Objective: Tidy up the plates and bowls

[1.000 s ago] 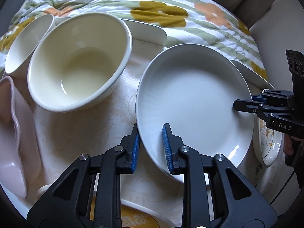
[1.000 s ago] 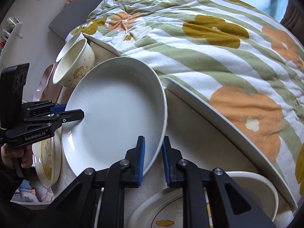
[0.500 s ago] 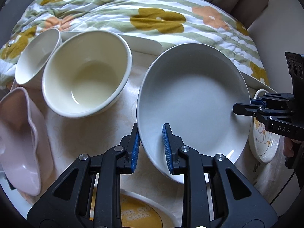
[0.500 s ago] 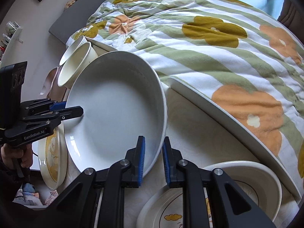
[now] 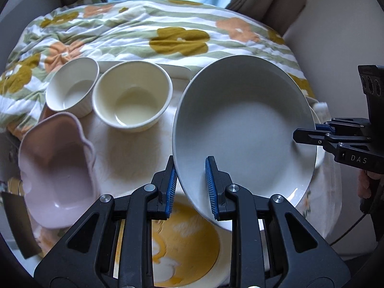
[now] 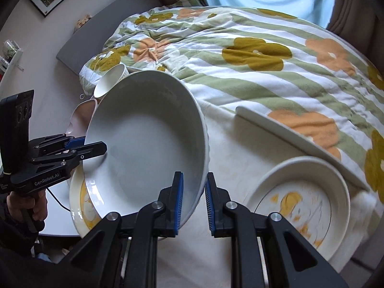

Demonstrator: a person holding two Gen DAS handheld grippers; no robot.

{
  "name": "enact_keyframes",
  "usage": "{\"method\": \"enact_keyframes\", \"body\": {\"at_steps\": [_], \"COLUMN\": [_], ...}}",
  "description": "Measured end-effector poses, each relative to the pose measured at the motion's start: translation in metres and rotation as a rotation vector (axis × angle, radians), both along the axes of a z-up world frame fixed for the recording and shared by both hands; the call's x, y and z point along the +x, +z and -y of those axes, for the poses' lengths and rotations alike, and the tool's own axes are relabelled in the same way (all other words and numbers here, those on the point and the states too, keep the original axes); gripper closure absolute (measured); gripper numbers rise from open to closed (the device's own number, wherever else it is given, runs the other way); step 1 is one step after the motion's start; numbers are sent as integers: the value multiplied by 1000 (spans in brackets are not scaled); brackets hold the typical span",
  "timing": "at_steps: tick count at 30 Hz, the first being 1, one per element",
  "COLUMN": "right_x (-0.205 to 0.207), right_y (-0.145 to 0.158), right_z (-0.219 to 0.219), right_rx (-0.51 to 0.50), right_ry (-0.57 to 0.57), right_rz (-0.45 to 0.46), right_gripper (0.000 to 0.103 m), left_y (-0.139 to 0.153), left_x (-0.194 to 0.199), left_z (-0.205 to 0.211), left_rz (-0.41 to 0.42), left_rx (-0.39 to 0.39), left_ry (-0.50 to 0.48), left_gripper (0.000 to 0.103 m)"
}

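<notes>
A large white deep plate (image 5: 242,129) is held tilted above the table by both grippers. My left gripper (image 5: 192,187) is shut on its near rim; it also shows in the right wrist view (image 6: 93,145). My right gripper (image 6: 193,204) is shut on the opposite rim of the plate (image 6: 148,141); it shows in the left wrist view (image 5: 304,135). A yellow-patterned plate (image 5: 189,247) lies under the lifted plate. Two cream bowls (image 5: 132,100) (image 5: 72,86) and a pink scalloped bowl (image 5: 55,177) stand at the left.
Another yellow-patterned plate (image 6: 302,204) lies on the table at the right. A white tray rim (image 6: 300,141) runs along the flowered quilt (image 6: 252,48) behind the table. A grey wall and a picture are at the far left.
Both grippers have lifted the large white plate up off the table and tilted it. The bowls and patterned plates now look farther below.
</notes>
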State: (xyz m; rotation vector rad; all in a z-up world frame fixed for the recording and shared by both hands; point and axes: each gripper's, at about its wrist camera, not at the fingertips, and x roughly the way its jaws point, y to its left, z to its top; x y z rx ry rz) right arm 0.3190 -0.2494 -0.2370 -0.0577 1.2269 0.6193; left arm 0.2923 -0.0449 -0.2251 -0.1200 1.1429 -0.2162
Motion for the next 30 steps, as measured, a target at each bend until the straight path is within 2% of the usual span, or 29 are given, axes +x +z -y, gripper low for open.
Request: {"method": "enact_keyframes", "body": {"at_steps": [6,13,20,30], "right_x": [-68,-115,-127,-132], "right_y": [1,-24,-43,-50], "right_z": [-22,-41,-54,-68], "right_rx": [-5,25,51,32], "right_ry": [-130,-242,-278,-264], "right_rz": [-44,-113,-149,-132], "right_gripper": [87,87,87,87], "left_y": [0,-24,-52,-76], "left_x": [-42,-73,-84,-79], "left_z": [-32,-59,-76,-81], "left_rz": [-31,-104,-162,-189], "left_rx": [-19,-25,-30,4], "left_ry": [-138,-197,-177,-152], "left_gripper": [82,82,82,82]}}
